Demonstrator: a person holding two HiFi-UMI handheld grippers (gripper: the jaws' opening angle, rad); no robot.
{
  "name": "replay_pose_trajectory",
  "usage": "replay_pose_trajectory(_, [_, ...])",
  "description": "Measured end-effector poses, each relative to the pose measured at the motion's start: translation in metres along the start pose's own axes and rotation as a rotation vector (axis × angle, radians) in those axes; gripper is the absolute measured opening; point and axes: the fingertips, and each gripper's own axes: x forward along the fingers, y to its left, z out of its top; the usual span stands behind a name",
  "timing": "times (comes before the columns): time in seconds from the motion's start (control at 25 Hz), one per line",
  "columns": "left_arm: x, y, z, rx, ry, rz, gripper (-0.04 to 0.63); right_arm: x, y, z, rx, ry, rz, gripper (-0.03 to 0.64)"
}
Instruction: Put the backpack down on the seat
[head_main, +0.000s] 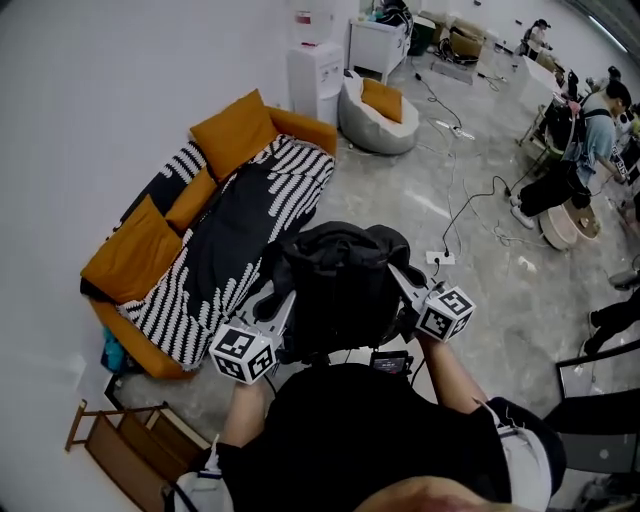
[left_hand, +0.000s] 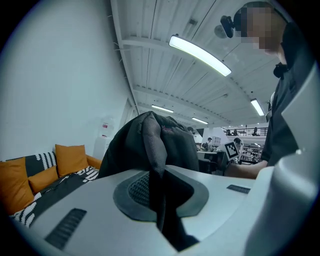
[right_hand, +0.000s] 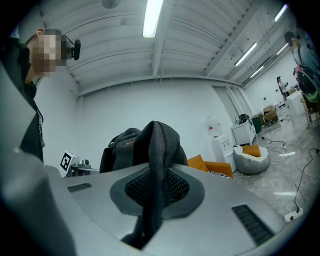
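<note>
A black backpack (head_main: 340, 280) hangs in the air between my two grippers, in front of the person's body. My left gripper (head_main: 287, 300) is shut on a dark fabric strap of the backpack (left_hand: 150, 145), which runs down between its jaws. My right gripper (right_hand: 155, 192) is shut on a black mesh strap (right_hand: 159, 150) of the same bag. The seat is an orange sofa (head_main: 135, 260) by the white wall, covered with a black-and-white striped blanket (head_main: 250, 215). It lies just beyond and left of the bag. The sofa (left_hand: 40, 175) also shows low at the left in the left gripper view.
Orange cushions (head_main: 232, 128) lean on the sofa back. A bean bag (head_main: 378, 112) and a water dispenser (head_main: 315, 75) stand past the sofa. Cables and a power strip (head_main: 441, 258) lie on the floor to the right. A wooden rack (head_main: 120, 440) is at lower left. People (head_main: 590, 130) work at far right.
</note>
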Motion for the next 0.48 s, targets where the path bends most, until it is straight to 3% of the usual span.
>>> replay_pose_trajectory(0.48, [0.055, 0.076, 0.031, -0.011, -0.021, -0.052, 0.038, 0.076, -0.046, 0.024, 0.046, -0.044, -0.013, 0.048])
